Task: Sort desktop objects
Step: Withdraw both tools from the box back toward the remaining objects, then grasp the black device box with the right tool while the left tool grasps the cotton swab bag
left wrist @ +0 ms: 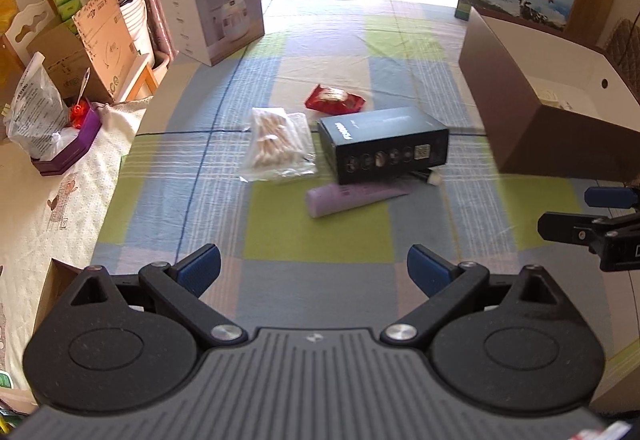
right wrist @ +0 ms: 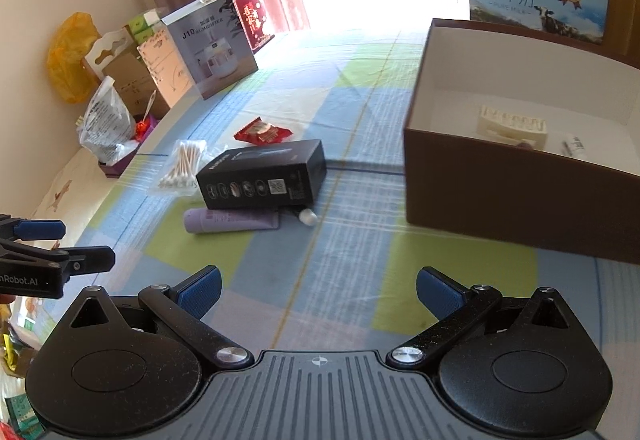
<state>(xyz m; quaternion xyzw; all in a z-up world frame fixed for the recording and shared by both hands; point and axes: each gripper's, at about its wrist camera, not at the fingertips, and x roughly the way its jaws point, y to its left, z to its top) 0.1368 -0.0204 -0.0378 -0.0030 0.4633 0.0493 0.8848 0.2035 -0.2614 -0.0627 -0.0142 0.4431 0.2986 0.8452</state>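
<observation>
Ahead of both tongs, on the checked cloth of the counter point(left wrist: 320, 232), lies a small heap of things. The left tongs point(left wrist: 313, 272) stand wide with nothing between their blue pads, and the right tongs point(right wrist: 319, 290) stand wide and bare as well; each shows at the edge of the other's view, level and apart.

Straight beyond the left tongs lies a lilac tube point(left wrist: 352, 198), on its side. Touching it on the far side is a black box point(left wrist: 384, 142), which rests over a small white-capped tube point(right wrist: 307, 217) that peeps from under its near right corner. Just left of the black box lies a clear bag of cotton swabs point(left wrist: 278, 144), and behind the box a red snack packet point(left wrist: 334, 98).

Right of the heap, and ahead of the right tongs to their right, stands an open brown box point(right wrist: 500, 176) with white inside walls; in it lie a cream ribbed item point(right wrist: 512, 126) and a small white tube point(right wrist: 574, 146).
</observation>
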